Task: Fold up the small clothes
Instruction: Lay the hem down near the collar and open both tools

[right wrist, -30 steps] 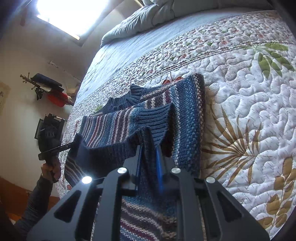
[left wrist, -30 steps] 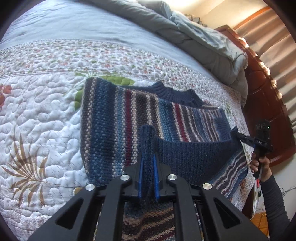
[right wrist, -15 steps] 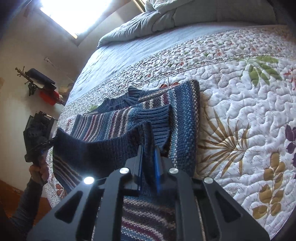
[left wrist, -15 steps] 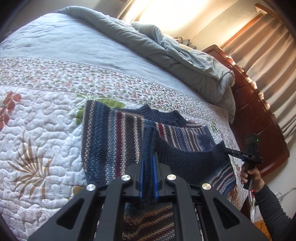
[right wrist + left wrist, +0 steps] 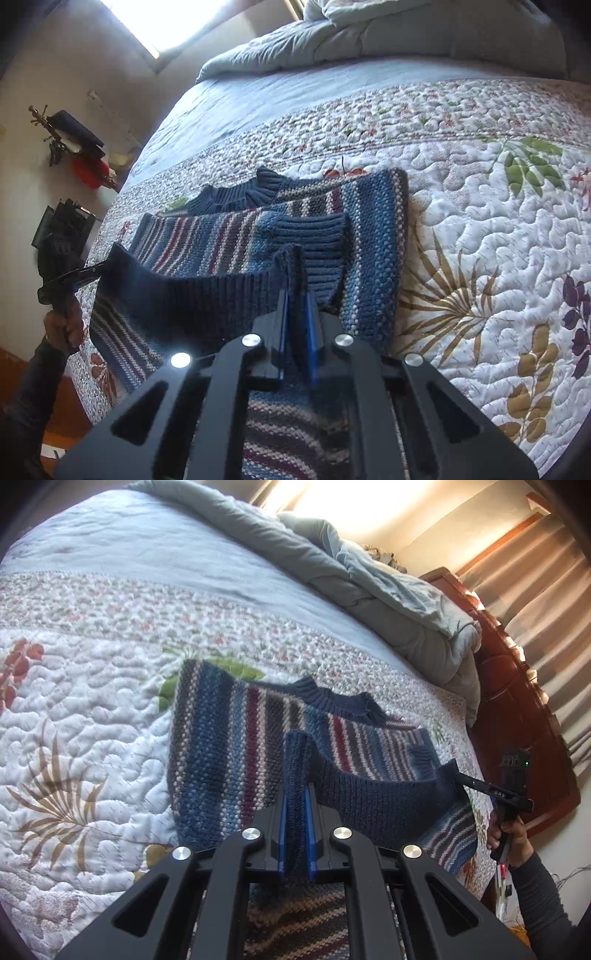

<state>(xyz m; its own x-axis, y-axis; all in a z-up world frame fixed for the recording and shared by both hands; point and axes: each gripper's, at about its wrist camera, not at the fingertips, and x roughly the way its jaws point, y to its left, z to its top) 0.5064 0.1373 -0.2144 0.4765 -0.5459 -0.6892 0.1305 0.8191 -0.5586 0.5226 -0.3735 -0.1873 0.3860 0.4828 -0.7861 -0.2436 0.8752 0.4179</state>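
A knitted sweater [image 5: 229,746] striped in blue, maroon and cream lies on the quilted bedspread [image 5: 74,738], its navy collar [image 5: 332,698] toward the far side. Its navy ribbed hem [image 5: 376,794] is lifted off the body and stretched between both grippers. My left gripper [image 5: 295,794] is shut on one hem corner. The right gripper [image 5: 461,775] pinches the other corner at the right. In the right wrist view the right gripper [image 5: 295,306] is shut on the hem [image 5: 184,295], and the left gripper [image 5: 94,271] holds the far corner beside the sweater [image 5: 369,229].
A bunched grey duvet [image 5: 369,579] lies at the bed's far end. A wooden headboard [image 5: 517,701] and curtains [image 5: 554,609] stand at the right. A hand and dark sleeve [image 5: 509,838] hold the right gripper. Wall hooks with bags [image 5: 74,147] hang beyond the bed's left side.
Both grippers have risen slightly with the hem and tilted up, so more of the duvet and far wall shows. The hem hangs a little higher over the sweater.
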